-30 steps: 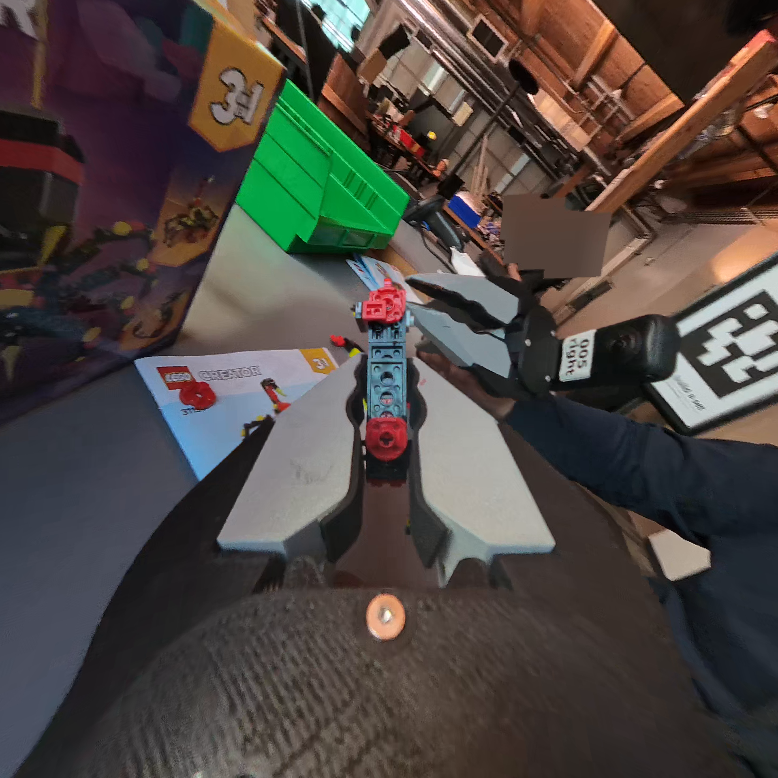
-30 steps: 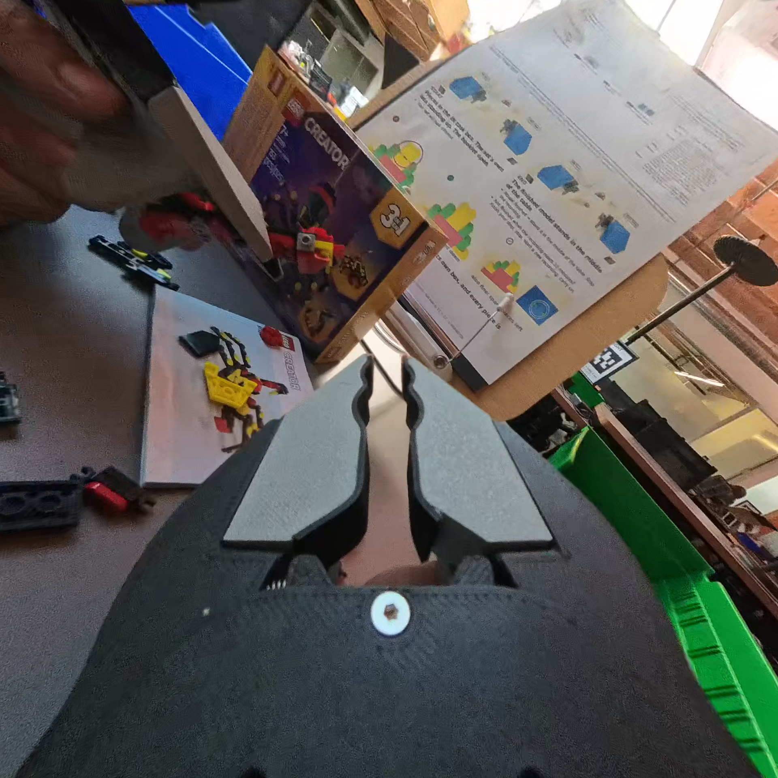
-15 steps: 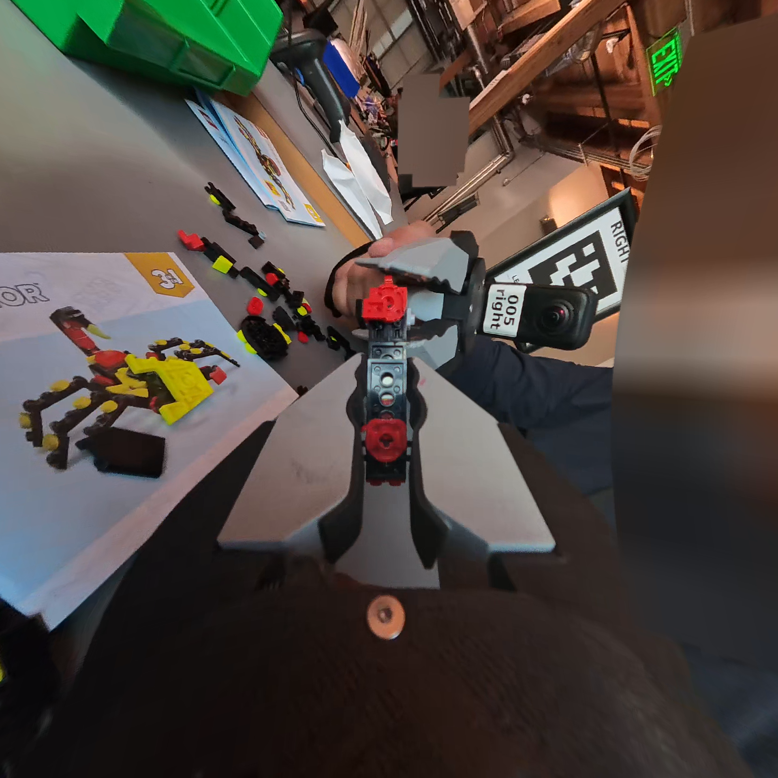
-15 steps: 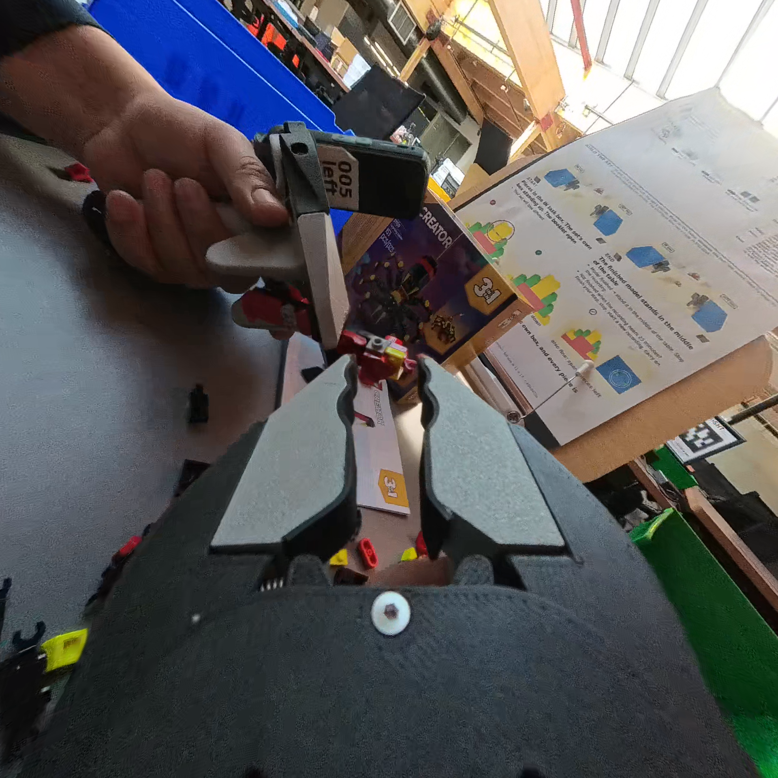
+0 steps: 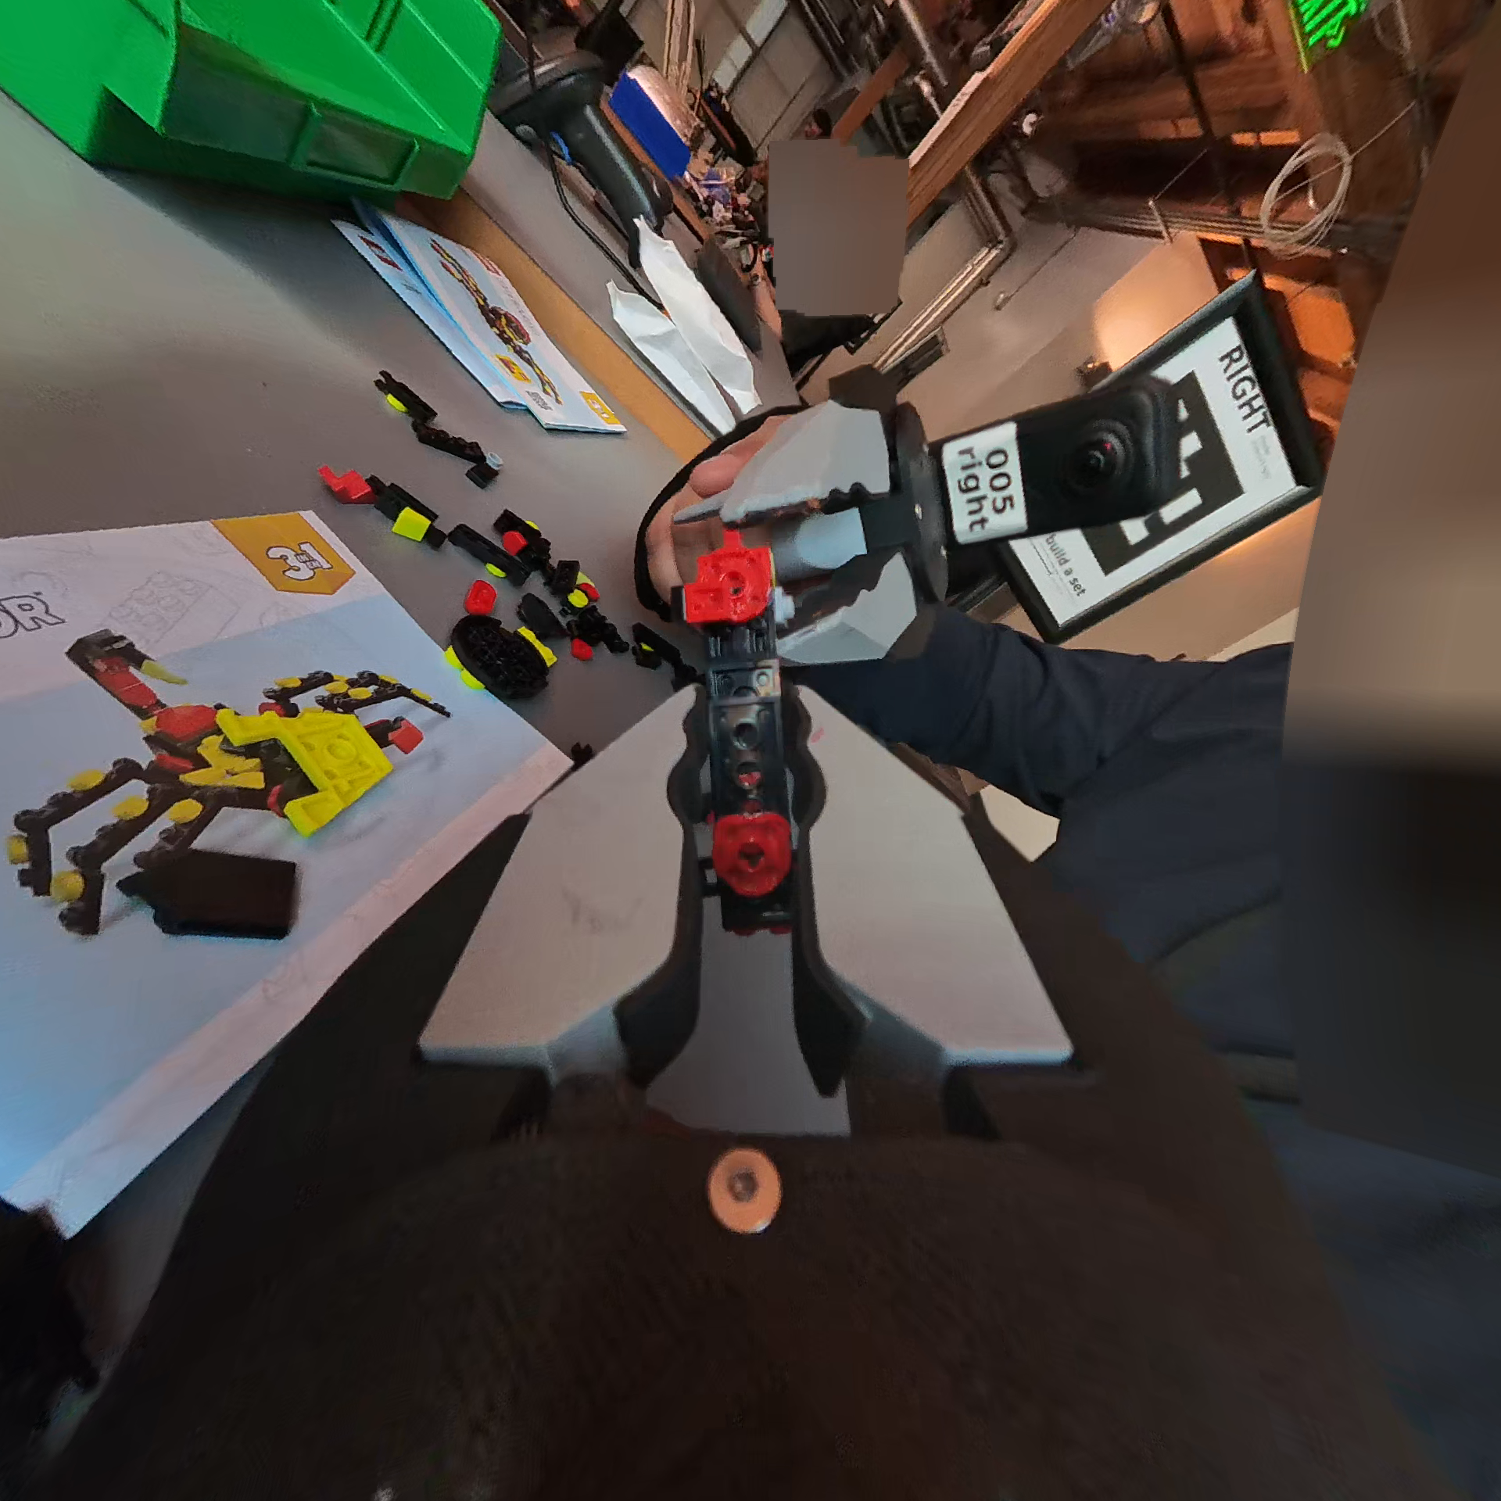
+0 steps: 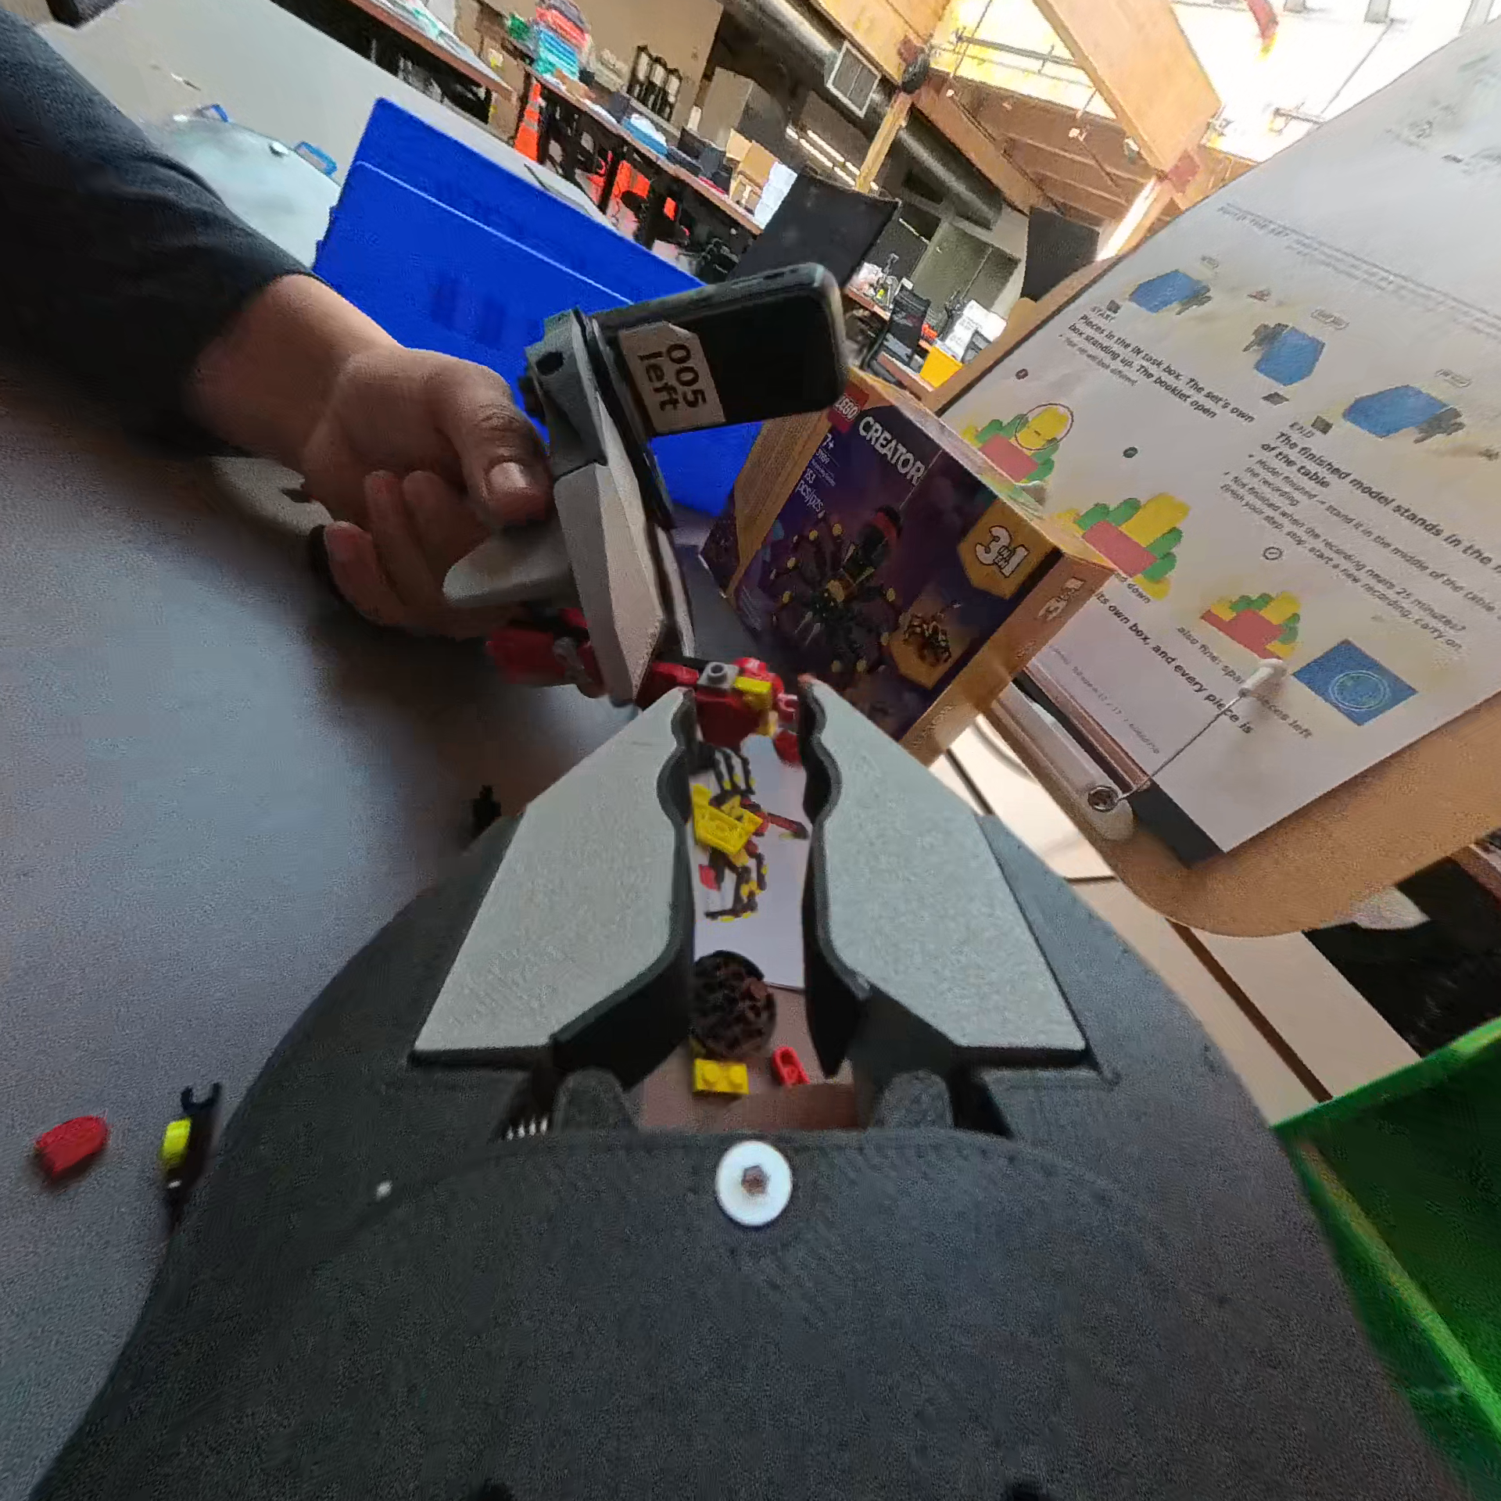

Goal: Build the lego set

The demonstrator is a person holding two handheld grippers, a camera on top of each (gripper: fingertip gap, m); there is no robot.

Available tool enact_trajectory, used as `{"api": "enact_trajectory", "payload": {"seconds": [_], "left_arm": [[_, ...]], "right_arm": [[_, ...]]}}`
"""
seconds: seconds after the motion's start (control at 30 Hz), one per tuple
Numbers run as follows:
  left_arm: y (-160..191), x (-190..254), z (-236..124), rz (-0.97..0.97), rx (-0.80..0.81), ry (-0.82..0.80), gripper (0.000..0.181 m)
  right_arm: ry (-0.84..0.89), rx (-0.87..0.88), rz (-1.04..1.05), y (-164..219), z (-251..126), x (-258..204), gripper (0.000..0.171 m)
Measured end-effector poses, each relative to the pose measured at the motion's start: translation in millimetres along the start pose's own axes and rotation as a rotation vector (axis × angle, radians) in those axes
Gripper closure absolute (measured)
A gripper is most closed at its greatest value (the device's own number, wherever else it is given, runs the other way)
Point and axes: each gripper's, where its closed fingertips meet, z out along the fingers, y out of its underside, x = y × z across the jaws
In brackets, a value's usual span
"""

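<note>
My left gripper (image 5: 746, 700) is shut on a slim black lego assembly (image 5: 743, 735) with a red round piece near its base and a red block on its far end. It holds it in the air above the grey table (image 5: 162, 325). My right gripper (image 6: 743, 700) is open, and the assembly's red and yellow end (image 6: 735, 702) sits between its fingertips. In the left wrist view the right gripper (image 5: 733, 578) comes in from the right, jaws apart around the red end. In the right wrist view the left gripper (image 6: 617, 617) is held by a hand (image 6: 390, 479).
An open booklet (image 5: 203, 934) bears part-built yellow and black pieces (image 5: 325, 755). Loose small pieces (image 5: 520, 560) and a black round piece (image 5: 499, 654) lie beyond it. A green bin (image 5: 244, 81), a blue bin (image 6: 487, 244), the set's box (image 6: 893, 552) and an instruction board (image 6: 1299, 487) stand around.
My left gripper swung from facing the box toward the loose pieces, still holding the assembly. My right gripper opened wider and moved up until the assembly's red end sat between its fingertips.
</note>
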Motion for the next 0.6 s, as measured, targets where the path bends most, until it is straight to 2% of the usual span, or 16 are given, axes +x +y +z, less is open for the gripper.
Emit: {"api": "enact_trajectory", "payload": {"seconds": [0.1, 0.13, 0.17, 0.2, 0.3, 0.4, 0.6], "left_arm": [[-1.1, 4.7, -0.5, 0.042, 0.015, 0.009, 0.167], [-2.8, 4.9, -1.7, 0.059, 0.031, 0.001, 0.167], [-7.1, 9.0, -4.0, 0.085, 0.066, 0.017, 0.167], [-12.1, 12.2, -6.9, 0.116, 0.108, 0.027, 0.167], [-20.2, 5.0, -10.0, 0.158, 0.166, -0.054, 0.167], [-22.2, 6.6, -8.5, 0.243, 0.182, -0.105, 0.167], [-20.6, 3.6, -4.3, 0.277, 0.163, -0.155, 0.167]], "right_arm": [[-0.079, 0.069, 0.163, -8.1, -3.0, -0.5, 0.149], [-0.106, 0.105, 0.260, -12.2, -5.5, 1.7, 0.153], [-0.124, 0.147, 0.370, -16.9, -8.9, 7.0, 0.164], [-0.151, 0.178, 0.457, -20.4, -12.2, 10.8, 0.166], [-0.163, 0.162, 0.619, -16.2, -14.4, 21.7, 0.149], [-0.202, 0.094, 0.711, -5.5, -9.2, 16.1, 0.140], [-0.265, 0.087, 0.750, -8.6, -1.0, -0.5, 0.147]]}}
